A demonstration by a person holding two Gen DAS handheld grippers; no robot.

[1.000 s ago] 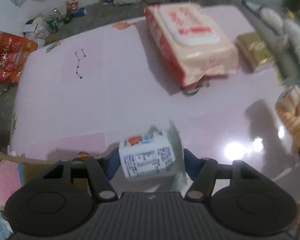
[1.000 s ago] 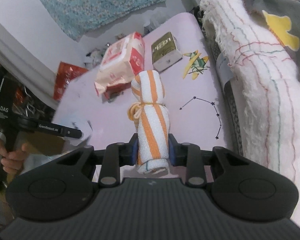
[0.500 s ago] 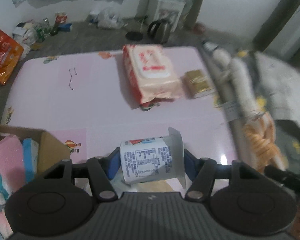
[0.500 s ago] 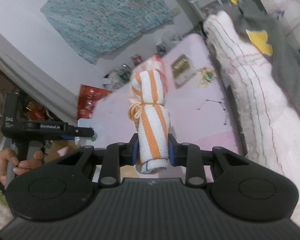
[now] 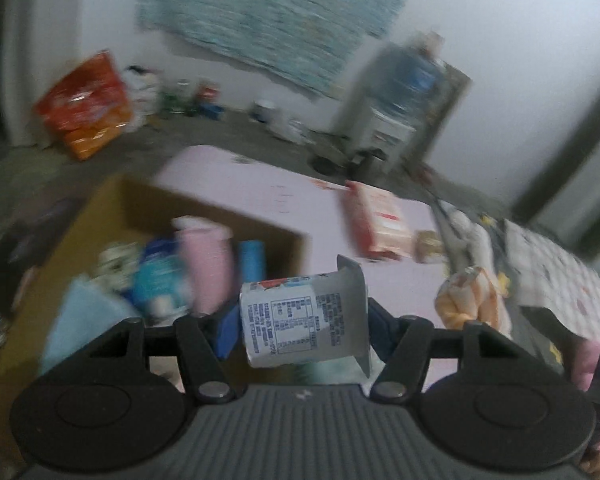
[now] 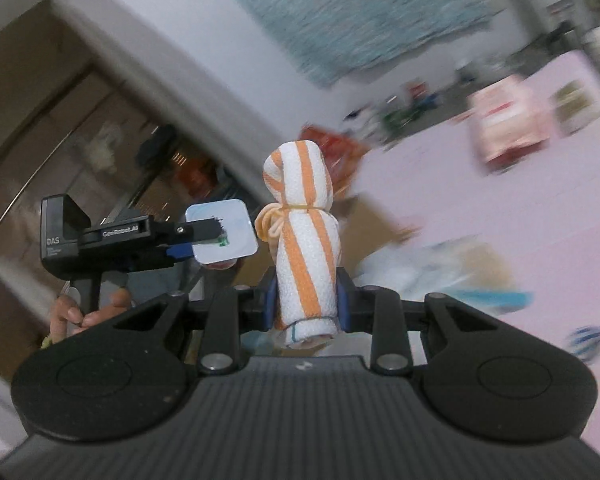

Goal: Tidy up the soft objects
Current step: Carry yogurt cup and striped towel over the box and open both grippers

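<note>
My left gripper is shut on a small white tissue pack with printed text, held in the air over the near edge of a brown cardboard box. The box holds several soft items, among them a pink roll and a light blue cloth. My right gripper is shut on an orange-and-white striped rolled towel, held upright above the box. The left gripper with its pack shows in the right wrist view; the towel shows in the left wrist view.
A pink table carries a red-and-pink wipes pack and a small gold box. White and grey cloths lie at the right. An orange bag and clutter sit on the floor. Both views are motion-blurred.
Both grippers have lifted and swung left toward the cardboard box, each still holding its item. The box contents have come into the left wrist view.
</note>
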